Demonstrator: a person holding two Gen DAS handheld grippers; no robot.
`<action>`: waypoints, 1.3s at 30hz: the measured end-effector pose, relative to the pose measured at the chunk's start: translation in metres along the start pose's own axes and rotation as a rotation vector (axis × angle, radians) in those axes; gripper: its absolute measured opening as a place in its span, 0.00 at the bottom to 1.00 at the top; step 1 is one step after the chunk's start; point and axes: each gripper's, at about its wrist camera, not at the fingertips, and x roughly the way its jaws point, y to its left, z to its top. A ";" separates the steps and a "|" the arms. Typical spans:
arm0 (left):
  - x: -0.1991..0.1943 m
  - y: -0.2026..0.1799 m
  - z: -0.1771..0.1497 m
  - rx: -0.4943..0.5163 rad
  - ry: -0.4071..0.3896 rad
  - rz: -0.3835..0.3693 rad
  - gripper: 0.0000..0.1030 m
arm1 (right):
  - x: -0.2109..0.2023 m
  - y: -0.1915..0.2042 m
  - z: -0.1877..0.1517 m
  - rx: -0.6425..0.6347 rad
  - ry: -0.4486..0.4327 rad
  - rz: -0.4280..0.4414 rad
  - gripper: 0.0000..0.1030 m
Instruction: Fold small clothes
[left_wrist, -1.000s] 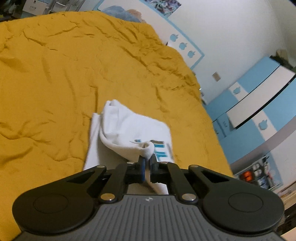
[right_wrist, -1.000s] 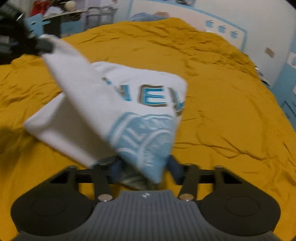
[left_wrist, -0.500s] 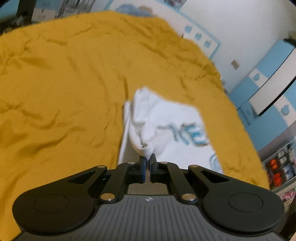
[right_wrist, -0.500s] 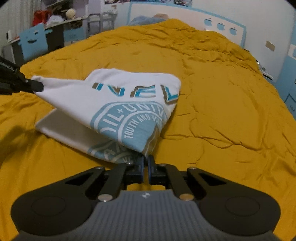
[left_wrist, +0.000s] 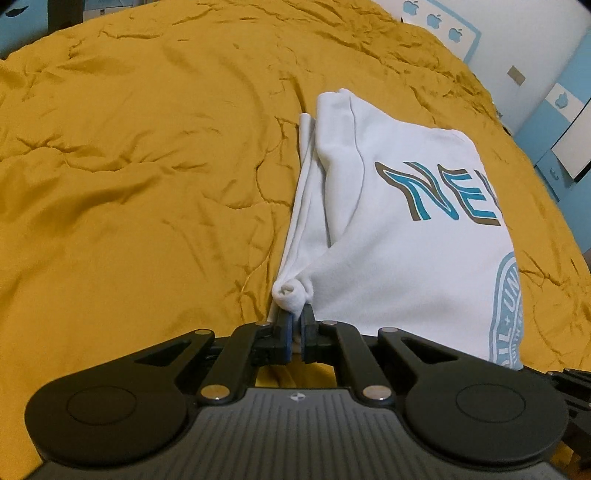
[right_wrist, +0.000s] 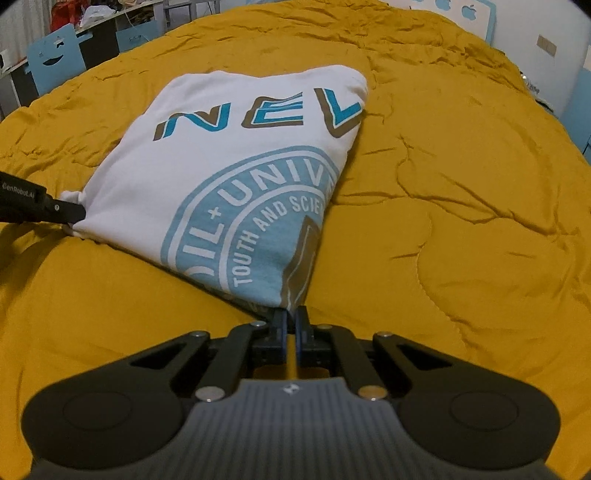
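Folded white T-shirt (right_wrist: 236, 177) noted lying on the mustard bedspread (right_wrist: 461, 229), printed side up. Left gripper (left_wrist: 295, 314) found clenched on a rolled near-left corner of the shirt; seen also from the right wrist view as a black finger (right_wrist: 55, 212) pinching that bunched corner. Right gripper (right_wrist: 291, 314) found clenched on the near-right corner of the shirt, at the edge of the round blue emblem (right_wrist: 255, 229). Long axis of the shirt running away from both grippers toward the headboard (right_wrist: 465, 11); lettering (right_wrist: 258, 118) at the shirt's far end. Loose lower layers (left_wrist: 306, 192) showing along the shirt's left edge. Blue-faced desk (right_wrist: 55, 59) noted well left of the shirt, blue cabinets (left_wrist: 561, 103) well right. Bedspread wrinkled around the shirt.
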 end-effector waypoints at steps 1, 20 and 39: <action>0.000 0.001 0.000 -0.008 0.002 -0.002 0.06 | 0.000 -0.002 0.000 0.005 0.003 0.007 0.00; -0.060 0.010 0.036 -0.039 -0.105 -0.113 0.65 | -0.031 -0.062 0.017 0.154 -0.062 0.027 0.29; 0.051 0.037 0.087 -0.271 -0.091 -0.320 0.82 | 0.033 -0.101 0.078 0.533 -0.106 0.249 0.53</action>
